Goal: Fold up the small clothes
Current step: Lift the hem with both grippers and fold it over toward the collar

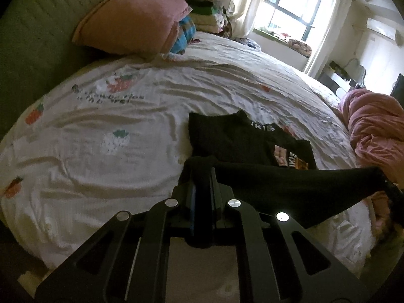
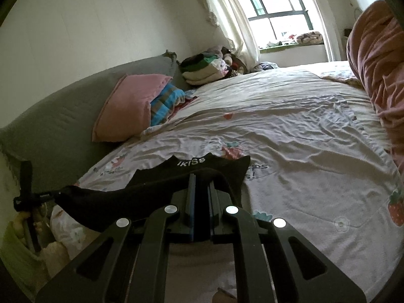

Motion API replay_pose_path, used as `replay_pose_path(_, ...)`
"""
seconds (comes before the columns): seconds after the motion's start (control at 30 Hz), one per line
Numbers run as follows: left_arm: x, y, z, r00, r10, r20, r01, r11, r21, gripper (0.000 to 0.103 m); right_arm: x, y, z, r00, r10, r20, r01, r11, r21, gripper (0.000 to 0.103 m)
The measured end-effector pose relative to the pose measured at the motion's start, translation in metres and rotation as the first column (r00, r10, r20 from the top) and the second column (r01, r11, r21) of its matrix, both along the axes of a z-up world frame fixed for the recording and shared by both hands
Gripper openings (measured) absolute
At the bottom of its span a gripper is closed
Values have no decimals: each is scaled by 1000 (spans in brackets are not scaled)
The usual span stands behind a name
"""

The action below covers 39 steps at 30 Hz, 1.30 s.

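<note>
A small black garment (image 1: 234,139) with white lettering and an orange print lies on the white strawberry-print bed sheet (image 1: 126,126). My left gripper (image 1: 202,169) is shut on its near edge, which stretches taut to the right toward my right gripper (image 1: 394,192). In the right wrist view my right gripper (image 2: 200,179) is shut on the same black garment (image 2: 202,166), lifted off the sheet (image 2: 303,151). The edge runs left to my left gripper (image 2: 27,197).
A pink pillow (image 1: 131,22) and a blue plaid cloth (image 1: 185,34) lean on the grey-green headboard (image 1: 32,38). Folded clothes (image 2: 204,68) are stacked by the window. A pink blanket (image 1: 376,126) is heaped at the right.
</note>
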<state>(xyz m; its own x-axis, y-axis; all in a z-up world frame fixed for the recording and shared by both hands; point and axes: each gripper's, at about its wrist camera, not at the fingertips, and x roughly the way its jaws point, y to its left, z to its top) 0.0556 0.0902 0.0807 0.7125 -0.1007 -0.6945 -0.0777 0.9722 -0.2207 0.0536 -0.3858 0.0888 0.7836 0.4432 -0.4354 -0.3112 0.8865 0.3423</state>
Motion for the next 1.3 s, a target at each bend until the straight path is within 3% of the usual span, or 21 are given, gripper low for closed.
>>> replay_pose_path(0.4,35,-5,6,1000,11,10,-11,999,41,2,27,-4,1,1000,-16,12,16,1000,17,7)
replay_pose_path(0.73,65,-10,9,1000,18,22,-20,996,91,3,60,-7,-7,997,-65,-39,67,997,48,7)
replay_pose_path(1.3,123,-9,-11,998,58,12,-60,987,148,3,115,1,-29,988,-127,-83,126,992,-15,7)
